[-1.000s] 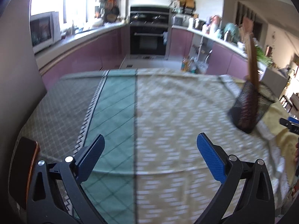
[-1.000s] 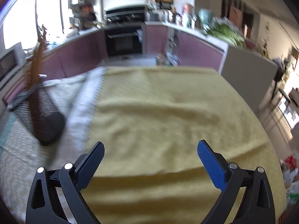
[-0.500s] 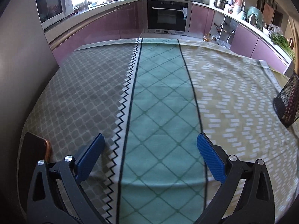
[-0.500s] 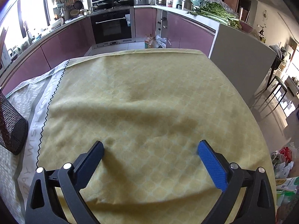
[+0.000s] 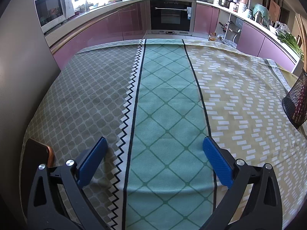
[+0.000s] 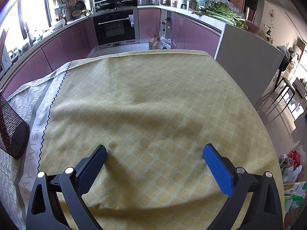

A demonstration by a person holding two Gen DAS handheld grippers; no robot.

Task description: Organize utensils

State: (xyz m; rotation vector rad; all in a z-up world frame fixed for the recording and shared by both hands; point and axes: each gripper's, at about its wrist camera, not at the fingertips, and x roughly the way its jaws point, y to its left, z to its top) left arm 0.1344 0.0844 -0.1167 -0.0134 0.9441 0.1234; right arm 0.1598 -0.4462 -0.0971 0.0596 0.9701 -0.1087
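A black mesh utensil holder [image 5: 296, 103] stands at the far right edge of the left wrist view; it also shows at the far left edge of the right wrist view [image 6: 11, 132]. Its top and contents are cut off in both views. My left gripper [image 5: 153, 143] is open and empty above the green stripe of the tablecloth, well left of the holder. My right gripper [image 6: 154, 150] is open and empty above the yellow cloth, well right of the holder. No loose utensils show on the table.
A dark phone with an orange rim [image 5: 36, 155] lies at the near left table corner. Patterned cloths [image 5: 167, 99] cover the table, with wrinkled yellow cloth [image 6: 153, 103] on the right side. Kitchen counters and an oven [image 5: 170, 15] stand beyond the far edge.
Both grippers have swung away from the holder, which slid to the edge of each view; the wooden utensils seen standing in it a second ago are now out of frame.
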